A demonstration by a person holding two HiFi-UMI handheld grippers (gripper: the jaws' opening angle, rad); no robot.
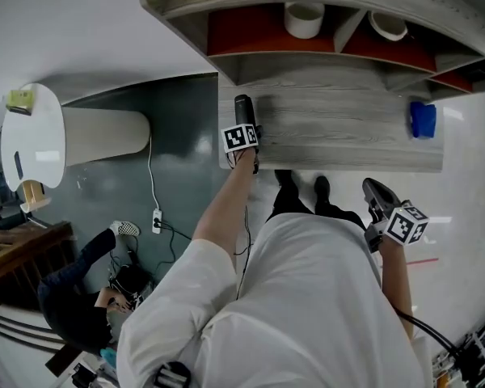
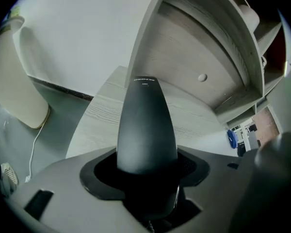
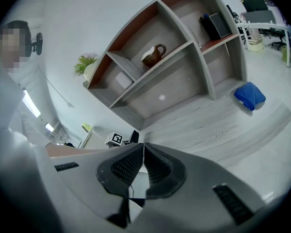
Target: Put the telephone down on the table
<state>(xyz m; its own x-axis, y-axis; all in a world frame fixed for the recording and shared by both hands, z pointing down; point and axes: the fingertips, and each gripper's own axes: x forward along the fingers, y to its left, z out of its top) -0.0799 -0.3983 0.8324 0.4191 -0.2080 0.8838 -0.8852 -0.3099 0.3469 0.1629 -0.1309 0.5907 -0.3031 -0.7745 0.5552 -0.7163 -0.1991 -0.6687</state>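
A grey wooden table [image 1: 347, 140] stands by a white wall. Close to the person's body, the right gripper [image 3: 141, 166] has its two jaws pressed together, with nothing in them. Farther out, the left gripper [image 2: 146, 166] has its jaws wide around a black telephone [image 2: 146, 125] and grips it over the table's left end. A blue cloth [image 1: 423, 120] lies near the other end. Behind the table are shelves [image 1: 307, 69], and a white cup [image 1: 305, 18] sits on one
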